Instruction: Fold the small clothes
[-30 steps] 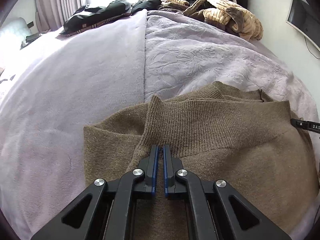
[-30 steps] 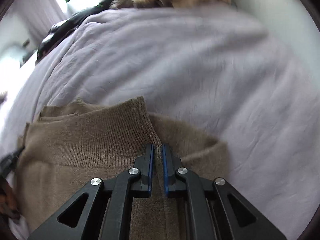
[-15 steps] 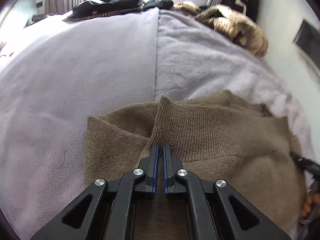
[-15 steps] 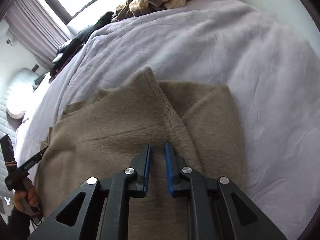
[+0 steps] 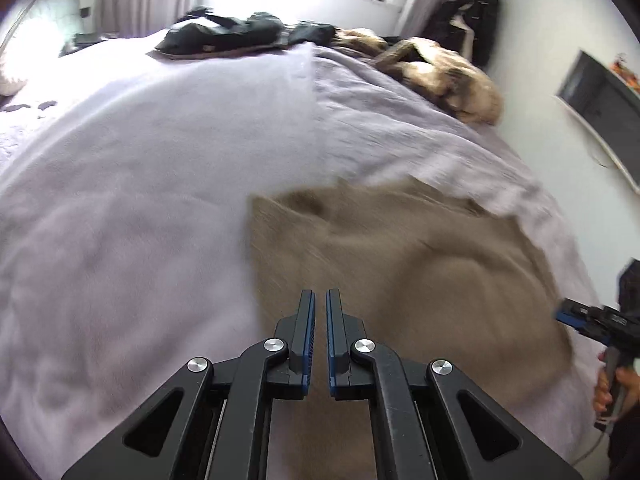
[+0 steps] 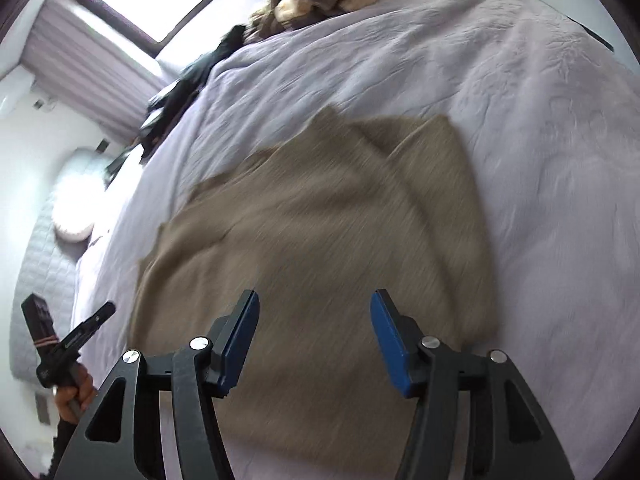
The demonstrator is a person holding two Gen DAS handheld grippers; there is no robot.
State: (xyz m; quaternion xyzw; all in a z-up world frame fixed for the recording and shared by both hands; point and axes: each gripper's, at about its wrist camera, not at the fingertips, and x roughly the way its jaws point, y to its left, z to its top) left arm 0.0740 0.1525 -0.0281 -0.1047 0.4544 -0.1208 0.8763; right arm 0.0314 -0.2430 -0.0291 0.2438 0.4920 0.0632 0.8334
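Since a second ago both grippers released the ribbed edge and pulled back. Right gripper jaws now wide, empty. Left gripper jaws narrow, a slit showing, nothing between them. Brown sweater lies folded on the bed, likely dropped to settle the fold.

The brown sweater is blurry in both views, so its knit and edges are hard to see. Its near part is hidden behind the left gripper. The right gripper is cut off by the right edge. Far away, the dark clothes and tan pile are too blurry to name.
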